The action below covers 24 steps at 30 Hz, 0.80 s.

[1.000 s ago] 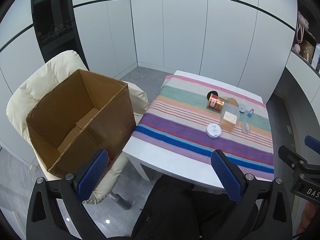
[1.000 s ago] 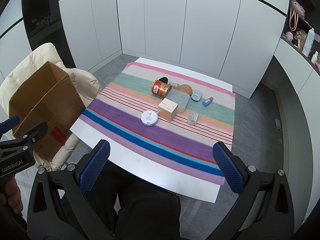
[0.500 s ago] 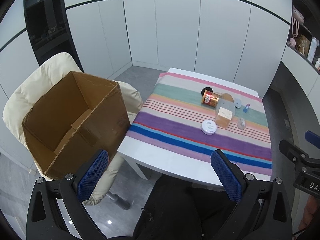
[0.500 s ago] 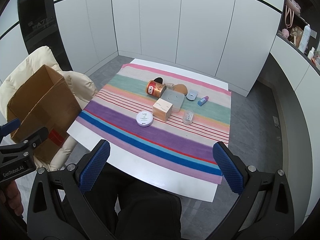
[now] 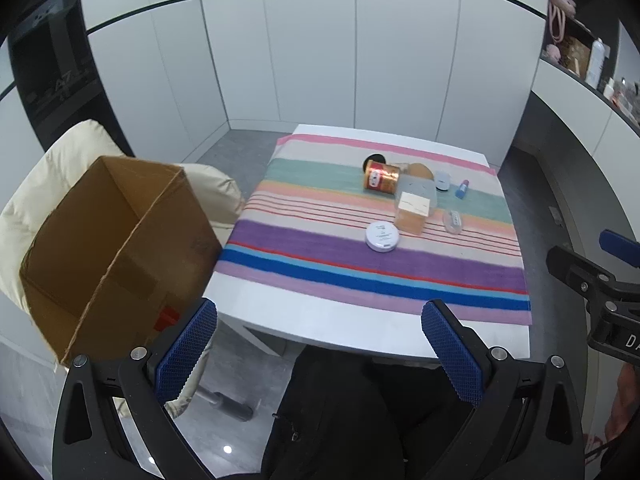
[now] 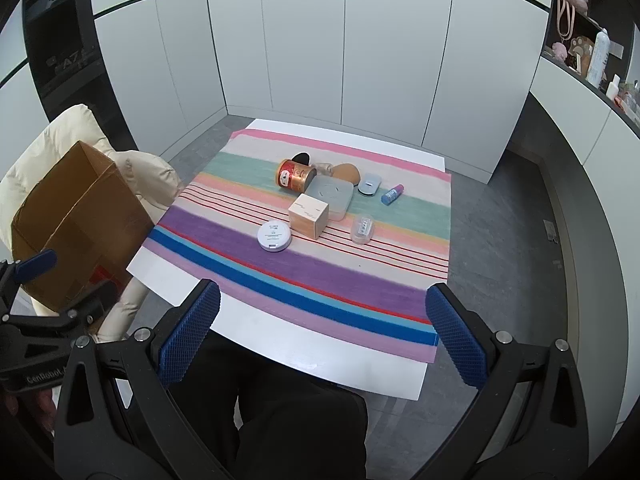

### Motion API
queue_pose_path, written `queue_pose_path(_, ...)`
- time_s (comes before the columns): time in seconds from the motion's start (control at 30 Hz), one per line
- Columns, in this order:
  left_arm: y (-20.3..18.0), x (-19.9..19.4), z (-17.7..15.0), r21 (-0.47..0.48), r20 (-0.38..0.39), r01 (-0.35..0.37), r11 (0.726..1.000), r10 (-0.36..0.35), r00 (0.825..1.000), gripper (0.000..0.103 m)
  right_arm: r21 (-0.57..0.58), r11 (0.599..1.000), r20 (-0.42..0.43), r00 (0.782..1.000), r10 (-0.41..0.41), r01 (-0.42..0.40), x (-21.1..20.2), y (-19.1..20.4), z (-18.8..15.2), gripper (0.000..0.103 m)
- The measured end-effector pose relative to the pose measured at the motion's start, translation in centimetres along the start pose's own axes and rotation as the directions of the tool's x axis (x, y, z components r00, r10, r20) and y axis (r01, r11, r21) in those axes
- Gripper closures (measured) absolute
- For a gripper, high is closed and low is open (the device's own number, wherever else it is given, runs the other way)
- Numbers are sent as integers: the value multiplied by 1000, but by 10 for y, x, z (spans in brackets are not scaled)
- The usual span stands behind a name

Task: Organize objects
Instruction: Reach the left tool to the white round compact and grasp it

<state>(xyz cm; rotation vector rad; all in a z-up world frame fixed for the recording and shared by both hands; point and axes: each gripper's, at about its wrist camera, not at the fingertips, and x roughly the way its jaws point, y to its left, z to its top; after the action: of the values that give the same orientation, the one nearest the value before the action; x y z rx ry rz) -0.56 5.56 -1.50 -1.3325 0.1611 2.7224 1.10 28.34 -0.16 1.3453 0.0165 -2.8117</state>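
Several small objects lie on a striped cloth (image 6: 304,272) on a white table: a red-gold can (image 6: 295,175) on its side, a grey square container (image 6: 331,194), a beige box (image 6: 308,215), a white round compact (image 6: 274,236), a clear case (image 6: 362,229), a blue tube (image 6: 392,194), a grey oval case (image 6: 369,183). The can (image 5: 381,176), box (image 5: 412,212) and compact (image 5: 381,236) also show in the left wrist view. An open cardboard box (image 5: 116,248) sits on a cream chair (image 5: 48,172) left of the table. My left gripper (image 5: 320,348) and right gripper (image 6: 322,336) are open and empty, held before the table's near edge.
White cupboard walls stand behind the table. Shelves with bottles and bags (image 6: 592,60) are at the far right. A dark panel (image 6: 60,68) is at the left. The person's dark-clothed lap (image 6: 280,412) is below both grippers. Grey floor (image 6: 500,248) lies right of the table.
Both grippers have tilted up and drawn back slightly; the table and cardboard box sit lower and smaller in view. Nothing on the table has moved.
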Motion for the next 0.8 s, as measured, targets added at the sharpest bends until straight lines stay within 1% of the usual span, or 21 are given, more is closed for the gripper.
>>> queue_pose_path(0.1,-6,2,3,20,11,-7,1000,7,1000,0,-22,999,13,1000,-24,25,1,0,1,0)
queue_pose_path(0.17,-9,7,7,29,4,-3,1000,3,1000,0,-40,999,18,999,-30,31,5,2,5,0)
queue_pose_path(0.3,-14,22,17,53,-37,19,998,-17,999,1,-18,1000,-4,1000,10,-10,17,-1,11,0)
queue_pose_path(0.4,-10,34,25,2,-70,83,997,-83,994,1,-12,999,-37,999,39,-40,28,-3,13,0)
queue_pose_path(0.47,-10,45,34,-16,-88,96,995,-97,991,1,-3,999,-57,997,53,-53,37,-5,16,0)
queue_pose_path(0.57,-13,59,44,-9,-88,86,996,-87,992,1,8,998,-86,995,58,-57,53,-10,21,0)
queue_pose_path(0.73,-18,81,58,4,-95,77,997,-76,993,1,16,999,-125,991,41,-40,84,-21,27,0)
queue_pose_path(0.8,-18,93,62,3,-101,81,997,-80,992,1,23,999,-139,989,44,-41,98,-26,30,0)
